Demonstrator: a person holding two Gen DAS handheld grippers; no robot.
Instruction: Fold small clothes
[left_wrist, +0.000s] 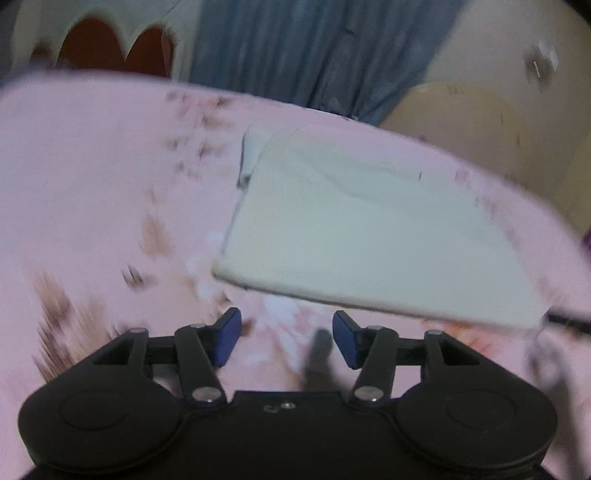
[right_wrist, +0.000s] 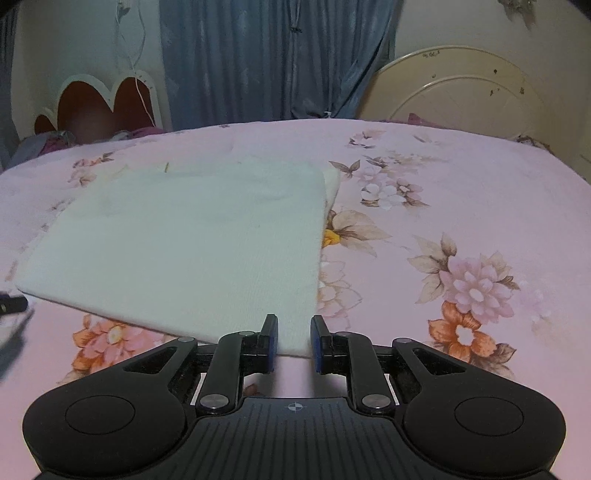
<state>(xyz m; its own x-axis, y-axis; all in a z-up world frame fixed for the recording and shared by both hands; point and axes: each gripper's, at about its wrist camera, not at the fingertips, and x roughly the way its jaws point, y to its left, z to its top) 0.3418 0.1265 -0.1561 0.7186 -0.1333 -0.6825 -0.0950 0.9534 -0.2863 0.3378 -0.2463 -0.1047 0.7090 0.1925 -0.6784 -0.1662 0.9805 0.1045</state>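
Cloth (right_wrist: 184, 251), white and already folded into a flat rectangle, lies on the bed (right_wrist: 443, 184), probably spread so for one more fold. Right claw (right_wrist: 294, 341) stands narrowly open around its near corner, not pressing it. Left claw (left_wrist: 286, 338) is half open, empty, beside the near edge.

Left gripper (left_wrist: 287, 338) & right gripper (right_wrist: 294, 341): black plastic bodies w/ round side discs, silver pivot screws, blue pads (left_wrist: 229, 338); right one has ribbed top w/ small crosshair mark (right_wrist: 294, 407)

Left wrist view's floral bedsheet (left_wrist: 92, 177) motion-blurred.
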